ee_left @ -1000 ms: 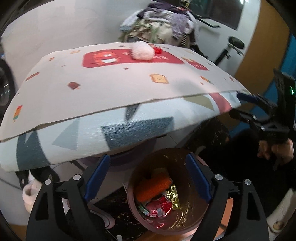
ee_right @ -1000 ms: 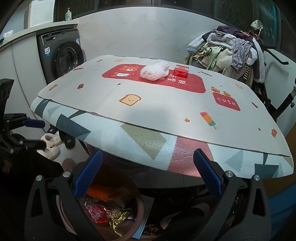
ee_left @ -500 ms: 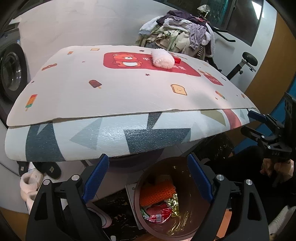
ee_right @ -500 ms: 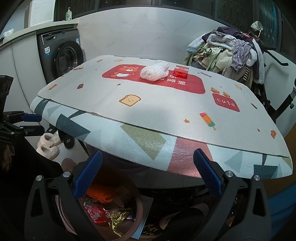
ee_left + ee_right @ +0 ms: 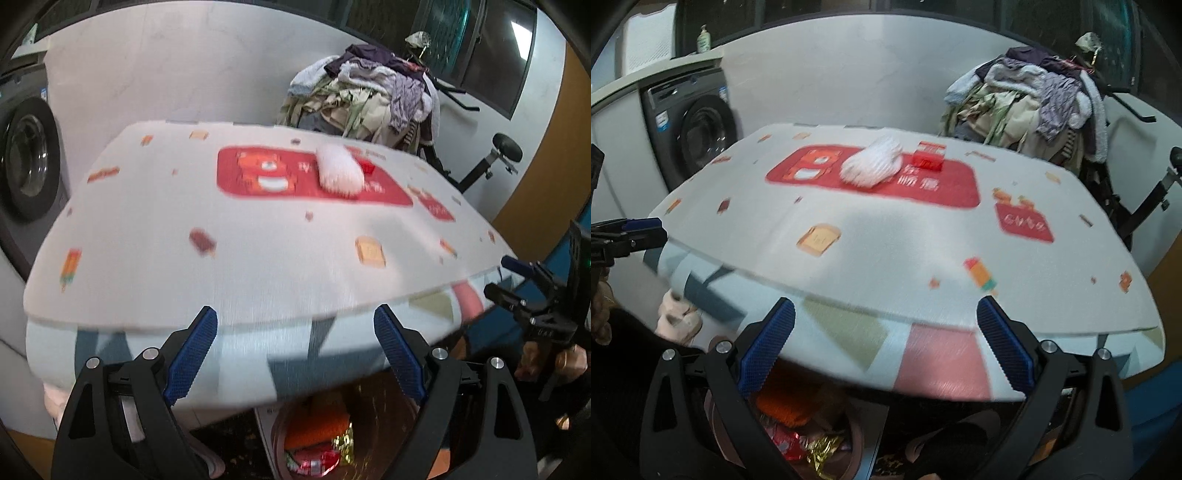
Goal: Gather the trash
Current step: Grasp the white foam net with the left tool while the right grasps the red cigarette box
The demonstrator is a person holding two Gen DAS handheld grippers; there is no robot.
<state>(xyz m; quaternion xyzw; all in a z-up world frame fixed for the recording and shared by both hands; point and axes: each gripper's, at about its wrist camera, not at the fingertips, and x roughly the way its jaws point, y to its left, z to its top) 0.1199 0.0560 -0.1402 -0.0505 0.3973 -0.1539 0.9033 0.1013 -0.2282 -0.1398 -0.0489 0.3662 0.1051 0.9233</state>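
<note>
now both grippers higher than before: left gripper [image 5: 293, 350] and right gripper [image 5: 886, 341] spread wide, empty; trash bin [image 5: 373, 435] lower in view, table mat [image 5: 258, 236] fills more.

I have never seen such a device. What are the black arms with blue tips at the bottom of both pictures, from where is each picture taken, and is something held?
There is no robot. A person holds a two-finger tool in each hand, and a wide-angle camera on each tool looks forward along its fingers. The left gripper fills the bottom of the left wrist view; the right gripper fills the bottom of the right wrist view. The blue tips are grip pads. Both sets of jaws stand wide open and hold nothing.

On the table lie a white foam net and a small red box. Below the table edge stands a brown trash bin with wrappers already inside.
</note>
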